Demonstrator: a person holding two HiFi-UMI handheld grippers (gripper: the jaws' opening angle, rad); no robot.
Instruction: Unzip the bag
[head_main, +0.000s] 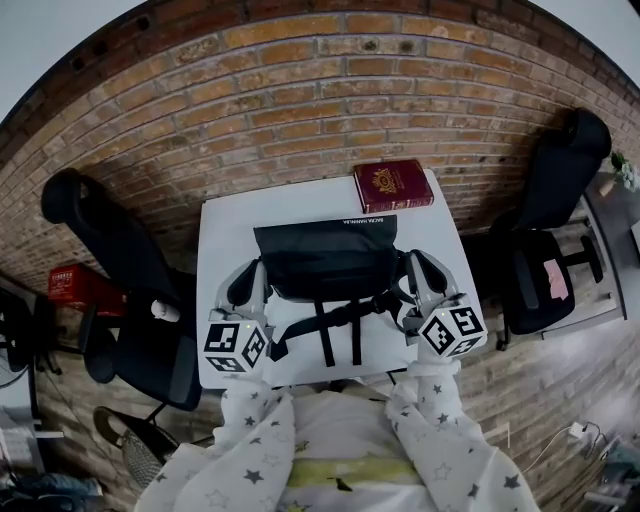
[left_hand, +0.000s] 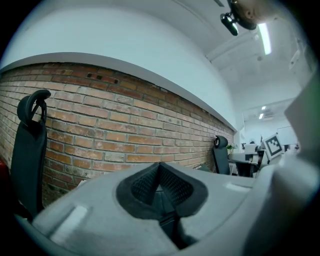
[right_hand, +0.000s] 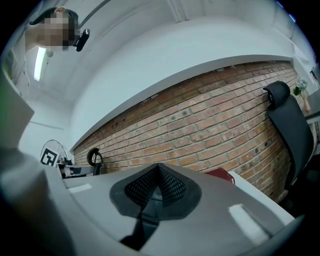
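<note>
1. The black bag (head_main: 325, 262) lies flat on the white table (head_main: 225, 225), straps toward the person; I cannot tell whether its zip is shut or open.
2. The left gripper (head_main: 247, 272) and right gripper (head_main: 420, 265) flank it, jaws closed on nothing.
3. If it is zipped, pin the fabric with one gripper and pinch the pull squarely with the other.

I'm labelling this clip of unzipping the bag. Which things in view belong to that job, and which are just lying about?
For the job: black bag, on the white table; left gripper and right gripper, both shut, one beside each end of the bag.
Lying about: red book at the table's far right corner; left chair; right chair.
</note>
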